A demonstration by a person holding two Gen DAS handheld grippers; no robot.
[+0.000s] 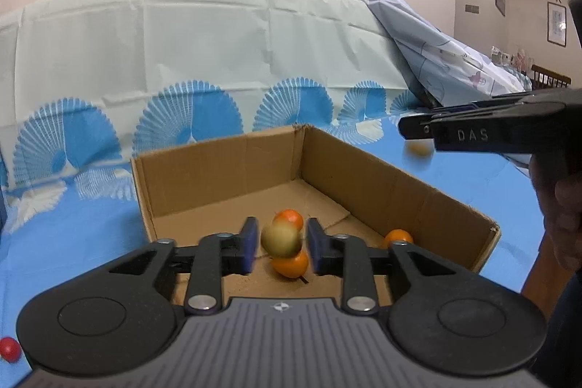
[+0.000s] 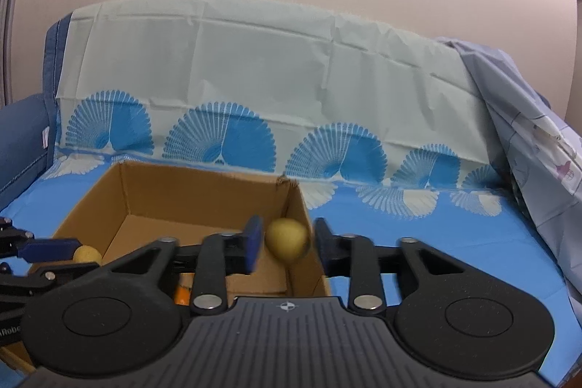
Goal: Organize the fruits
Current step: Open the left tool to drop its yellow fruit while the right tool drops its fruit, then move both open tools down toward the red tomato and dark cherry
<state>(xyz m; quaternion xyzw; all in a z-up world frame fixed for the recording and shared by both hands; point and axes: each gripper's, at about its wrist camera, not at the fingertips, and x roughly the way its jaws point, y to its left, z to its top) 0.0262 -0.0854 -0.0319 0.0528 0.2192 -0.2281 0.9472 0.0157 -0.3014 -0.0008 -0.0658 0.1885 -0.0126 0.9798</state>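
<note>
An open cardboard box (image 1: 218,148) sits on the blue patterned cloth, with three oranges (image 1: 291,264) on its floor. My left gripper (image 1: 281,240) hangs over the box's near side. A blurred yellow-green fruit (image 1: 282,237) is between its blue pads (image 1: 249,242), with a thin gap on each side. My right gripper (image 2: 287,237) is over the box's right wall (image 2: 302,206). A blurred yellow fruit (image 2: 287,240) sits loose between its fingers, touching neither pad. In the left wrist view the right gripper (image 1: 411,130) is side-on, with that fruit (image 1: 420,148) just under its tip.
A pale cloth with blue fan prints (image 2: 254,60) drapes the backrest behind the box. A second printed sheet (image 1: 436,53) hangs at the right. A small red ball (image 1: 8,348) lies at the near left. A person's hand (image 1: 560,206) grips the right tool.
</note>
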